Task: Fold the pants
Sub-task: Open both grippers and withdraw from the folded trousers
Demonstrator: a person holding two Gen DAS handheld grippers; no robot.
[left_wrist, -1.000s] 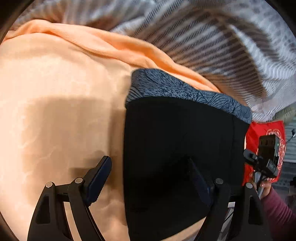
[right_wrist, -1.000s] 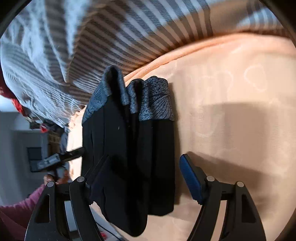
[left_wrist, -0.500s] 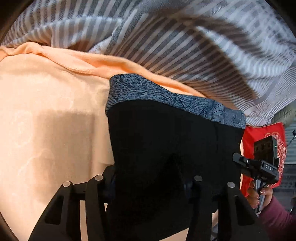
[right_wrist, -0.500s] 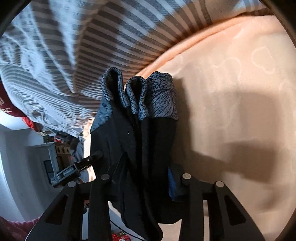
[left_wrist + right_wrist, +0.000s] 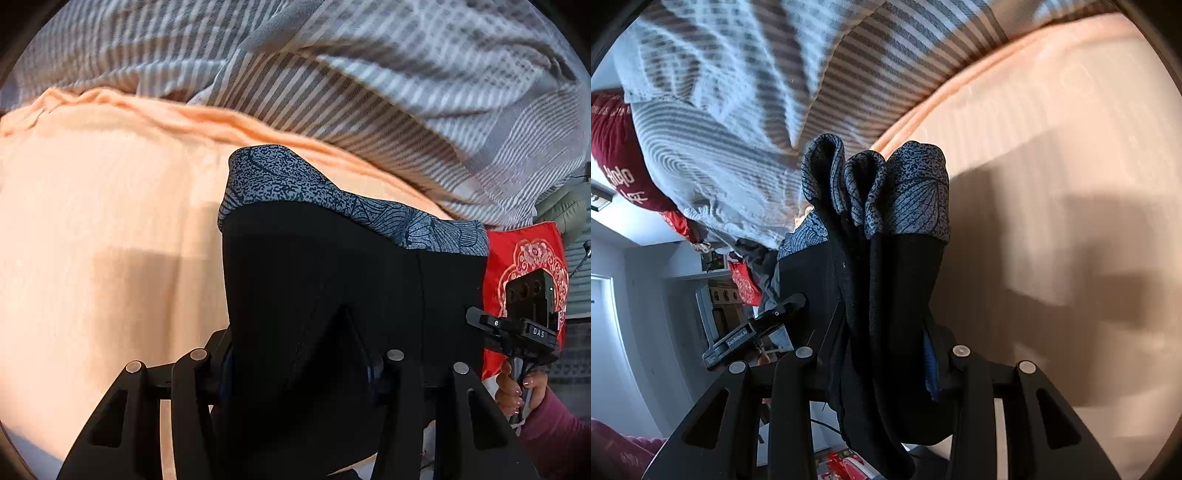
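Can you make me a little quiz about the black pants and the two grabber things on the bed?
1. True or false: the left gripper has its jaws shut on the black pants.
2. What colour is the sheet under the pants? A) green B) peach C) purple
3. Fill in: the blanket behind the pants has grey and white ____.

Key:
1. True; the right gripper grips the pants too. Both sets of jaws have just closed on the fabric.
2. B
3. stripes
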